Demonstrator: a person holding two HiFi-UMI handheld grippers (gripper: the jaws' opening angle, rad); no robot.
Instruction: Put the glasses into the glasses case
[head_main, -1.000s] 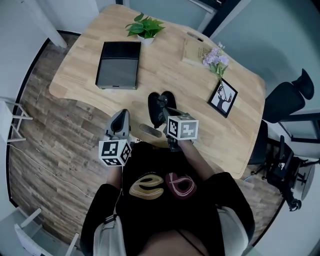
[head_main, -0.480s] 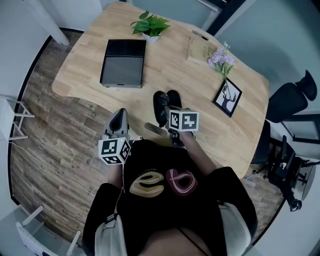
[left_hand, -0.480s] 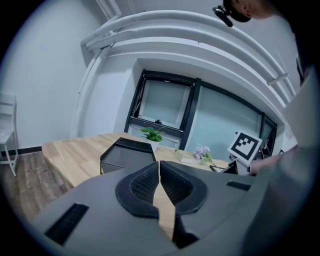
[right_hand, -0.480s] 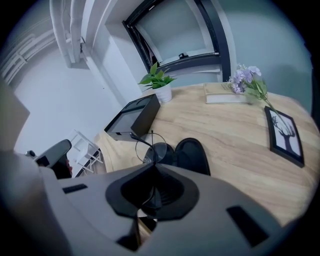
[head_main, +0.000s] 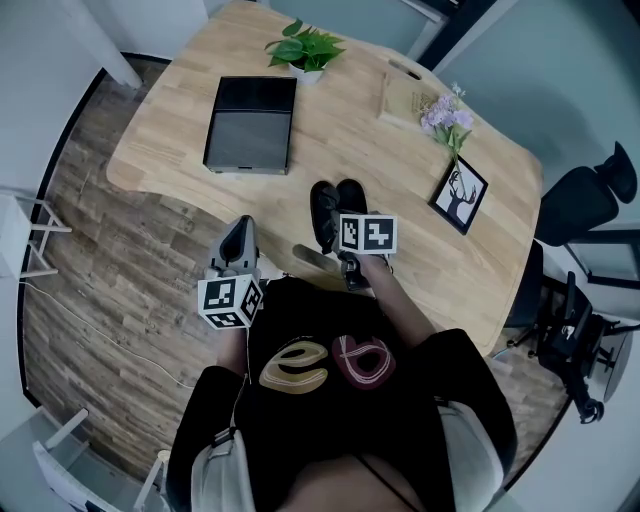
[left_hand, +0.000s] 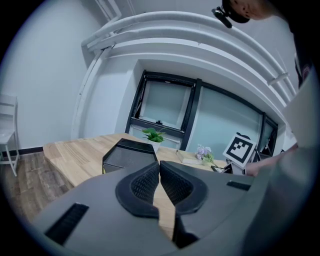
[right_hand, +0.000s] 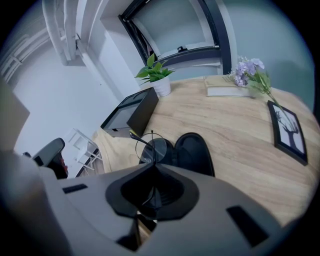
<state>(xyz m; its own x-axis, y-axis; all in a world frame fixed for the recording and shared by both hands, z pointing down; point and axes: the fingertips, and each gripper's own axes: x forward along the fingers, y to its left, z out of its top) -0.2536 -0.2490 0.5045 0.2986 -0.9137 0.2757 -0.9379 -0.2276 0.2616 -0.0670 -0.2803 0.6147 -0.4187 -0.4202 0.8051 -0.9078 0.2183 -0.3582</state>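
Note:
The black glasses case (head_main: 335, 210) lies open on the wooden table (head_main: 380, 150), near its front edge. My right gripper (head_main: 338, 232) hangs just over it, tilted steeply down, shut on the thin wire-framed glasses (right_hand: 153, 148). In the right gripper view one round lens sticks out past the jaws (right_hand: 152, 166), above the left half of the case (right_hand: 192, 152). My left gripper (head_main: 238, 240) is off the table's front edge, left of the case. Its jaws (left_hand: 160, 165) meet at the tips with nothing between them.
A black box (head_main: 250, 125) sits at the table's back left and a potted plant (head_main: 305, 48) behind it. A book (head_main: 405, 98), purple flowers (head_main: 445, 115) and a picture frame (head_main: 459, 195) are to the right. A grey oblong thing (head_main: 310, 258) lies by the front edge.
My right gripper has sunk a little closer to the open case, still holding the glasses. The left gripper looks much the same.

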